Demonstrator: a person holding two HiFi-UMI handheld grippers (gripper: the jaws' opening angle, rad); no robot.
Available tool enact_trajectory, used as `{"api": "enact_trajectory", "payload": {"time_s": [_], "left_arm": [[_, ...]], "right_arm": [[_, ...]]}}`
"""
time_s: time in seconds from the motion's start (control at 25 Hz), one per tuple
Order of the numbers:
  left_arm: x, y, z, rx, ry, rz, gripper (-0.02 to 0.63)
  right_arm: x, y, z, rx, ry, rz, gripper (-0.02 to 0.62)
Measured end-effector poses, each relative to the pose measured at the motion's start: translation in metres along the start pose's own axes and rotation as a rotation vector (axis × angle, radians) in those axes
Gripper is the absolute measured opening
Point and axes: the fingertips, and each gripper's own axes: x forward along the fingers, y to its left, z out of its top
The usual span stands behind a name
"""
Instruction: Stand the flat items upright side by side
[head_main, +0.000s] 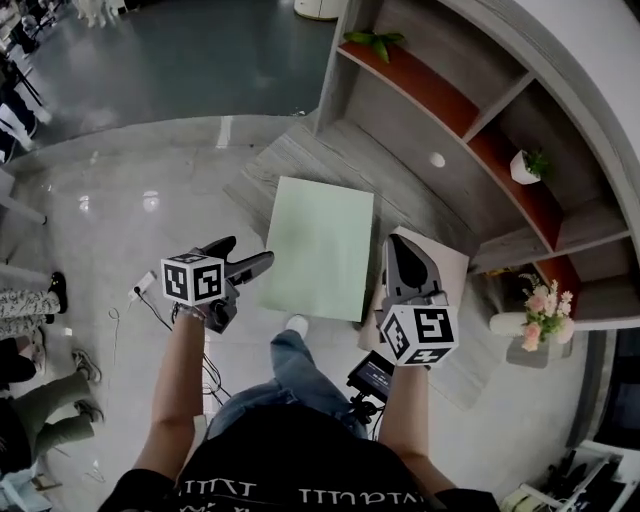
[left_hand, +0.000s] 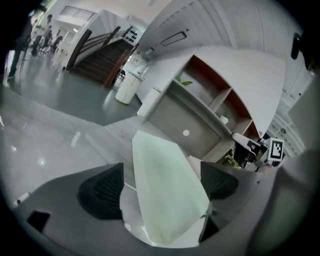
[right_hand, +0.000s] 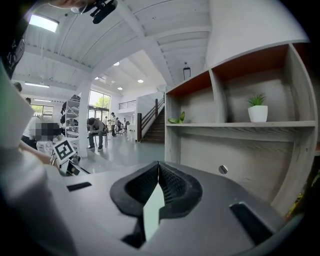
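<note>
Right now your right gripper (right_hand: 158, 175) pinches the pale green board (head_main: 318, 245) by its edge; your left gripper (head_main: 245, 256) gapes wide beside it.

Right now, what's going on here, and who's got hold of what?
A person works two hand-held grippers in front of a shelf unit. The right gripper is shut on the edge of a pale green flat sheet. The left gripper is open, its jaws apart around the sheet's other side without pressing on it. A second, beige flat piece shows beneath the right gripper.
</note>
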Motion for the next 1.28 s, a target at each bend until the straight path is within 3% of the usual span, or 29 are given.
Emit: {"api": "enact_trajectory", "payload": {"time_s": [0.16, 0.48, 0.68, 0.88, 1.04, 1.08, 1.28], "left_arm": [[0.032, 0.017, -0.027, -0.143, 0.115, -0.091, 0.479], [0.073, 0.039, -0.064, -0.275, 0.323, -0.214, 0.466], [0.086, 0.033, -0.074, -0.382, 0.361, -0.353, 0.445], [0.097, 0.023, -0.079, -0.512, 0.39, -0.516, 0.426], [0.097, 0.014, -0.091, -0.557, 0.455, -0.597, 0.353], [0.097, 0.013, -0.091, -0.57, 0.454, -0.61, 0.323], [0.09, 0.012, -0.091, -0.571, 0.485, -0.577, 0.307]], "right_arm": [[0.023, -0.011, -0.01, 0.018, 0.038, 0.006, 0.015], [0.051, 0.003, -0.02, -0.084, 0.114, 0.05, 0.015], [0.051, 0.016, -0.036, -0.129, 0.182, 0.047, 0.015], [0.045, 0.027, -0.042, -0.14, 0.214, -0.009, 0.015], [0.039, 0.037, -0.051, -0.121, 0.245, -0.057, 0.015], [0.037, 0.04, -0.053, -0.121, 0.251, -0.068, 0.015], [0.029, 0.049, -0.048, -0.119, 0.246, -0.128, 0.015]]}}
